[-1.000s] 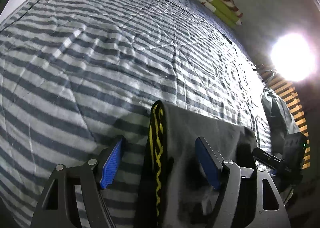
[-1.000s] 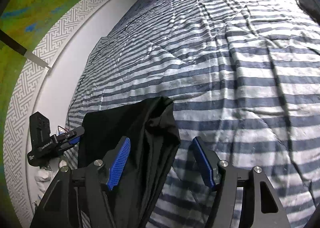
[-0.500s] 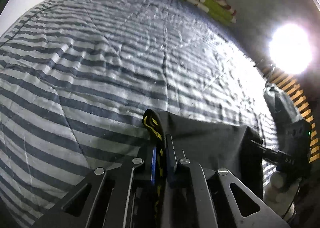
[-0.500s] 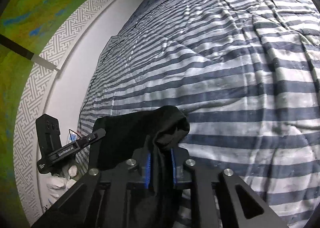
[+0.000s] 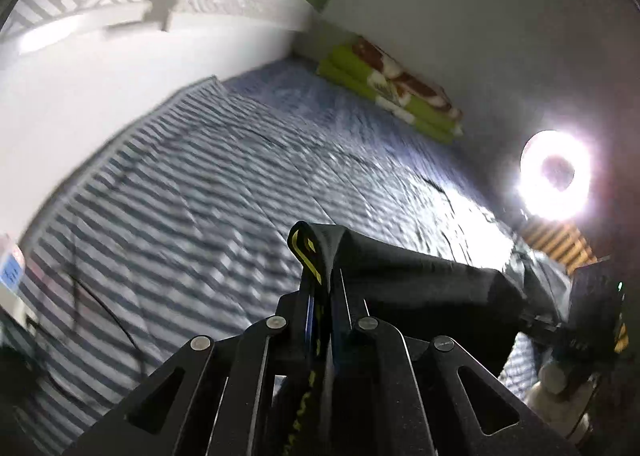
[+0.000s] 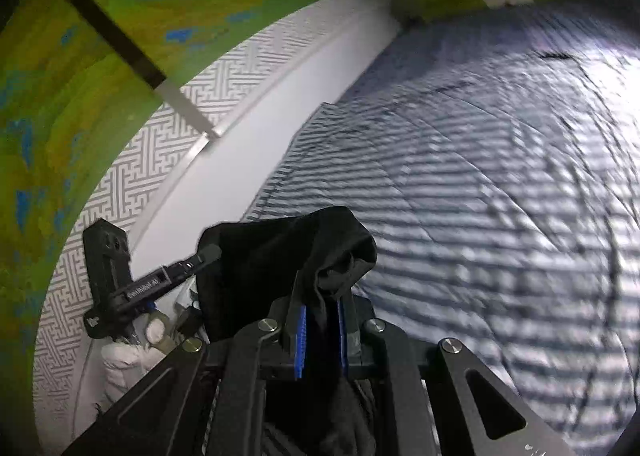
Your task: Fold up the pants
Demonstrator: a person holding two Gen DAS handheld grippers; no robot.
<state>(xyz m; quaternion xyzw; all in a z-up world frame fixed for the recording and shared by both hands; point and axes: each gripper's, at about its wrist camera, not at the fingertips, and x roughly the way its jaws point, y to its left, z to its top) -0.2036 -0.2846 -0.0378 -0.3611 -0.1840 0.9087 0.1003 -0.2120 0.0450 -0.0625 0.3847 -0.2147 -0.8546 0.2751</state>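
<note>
The pants (image 5: 420, 276) are black with a yellow side stripe (image 5: 308, 256). My left gripper (image 5: 322, 288) is shut on the striped edge, and the cloth stretches off to the right toward the other gripper (image 5: 588, 312). In the right wrist view my right gripper (image 6: 322, 304) is shut on a bunched black corner of the pants (image 6: 280, 256), and the fabric runs left to the left gripper (image 6: 120, 284), held in a white-gloved hand (image 6: 124, 356). The pants hang lifted above the striped bed (image 5: 200, 184).
A grey and white striped quilt (image 6: 500, 196) covers the bed. Folded green and brown bedding (image 5: 392, 92) lies at the far end by the wall. A white wall (image 5: 100, 88) borders one side. A bright ring light (image 5: 556, 176) glares at the right.
Both grippers shut on the pants' edge, then lifted and tilted up; the pants rose off the quilt, and the wall and far bedding came into view.
</note>
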